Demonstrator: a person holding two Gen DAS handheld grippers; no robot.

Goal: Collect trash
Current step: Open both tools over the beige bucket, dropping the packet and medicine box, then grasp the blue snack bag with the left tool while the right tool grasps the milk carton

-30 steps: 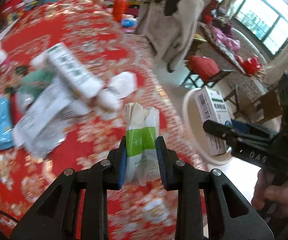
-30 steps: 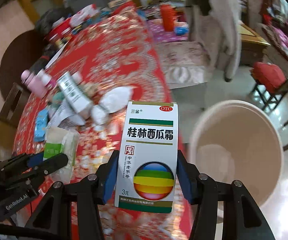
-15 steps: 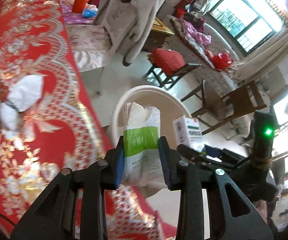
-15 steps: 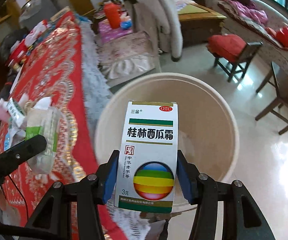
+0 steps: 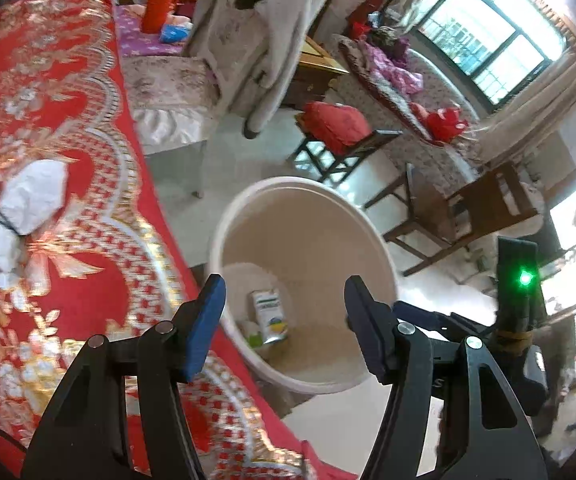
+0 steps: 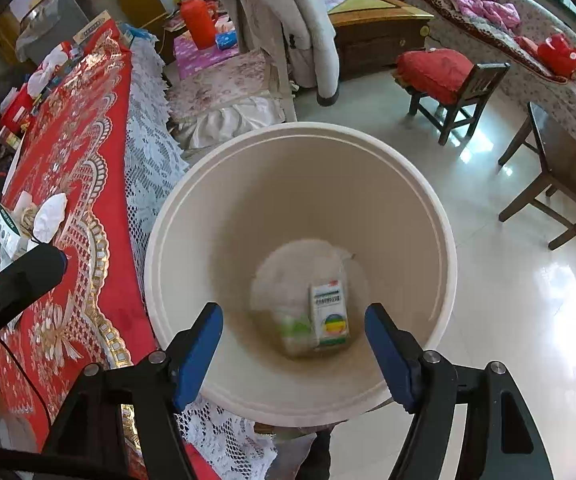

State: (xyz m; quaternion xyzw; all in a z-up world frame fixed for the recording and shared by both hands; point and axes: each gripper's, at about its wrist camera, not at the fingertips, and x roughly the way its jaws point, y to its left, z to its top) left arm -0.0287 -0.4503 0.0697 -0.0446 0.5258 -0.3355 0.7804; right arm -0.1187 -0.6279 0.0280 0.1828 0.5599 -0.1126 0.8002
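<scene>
A cream plastic bin point(image 6: 443, 240) point(image 5: 383, 252) stands on the floor beside the red-clothed table point(image 5: 48, 92) point(image 6: 84, 160). At its bottom lie the white medicine box point(image 6: 327, 312) point(image 5: 270, 316) and the green-and-white tissue pack point(image 6: 293, 330) point(image 5: 250, 330). My right gripper point(image 6: 293, 344) hangs over the bin, jaws opening, nothing between them. My left gripper point(image 5: 284, 320) is above the bin's near rim, jaws opening and empty. The left gripper's finger point(image 6: 20, 276) shows at the left of the right wrist view.
Crumpled white paper point(image 5: 34, 196) point(image 6: 50, 216) and a white carton point(image 6: 2, 228) lie on the table with other litter. A draped chair point(image 6: 284, 32), a red-cushioned stool point(image 6: 439, 80) and wooden chairs point(image 5: 475, 208) stand around on the shiny floor.
Both grippers swung from over the table to over the bin, then opened. The tissue pack and the medicine box dropped out of them and now lie at the bin's bottom.
</scene>
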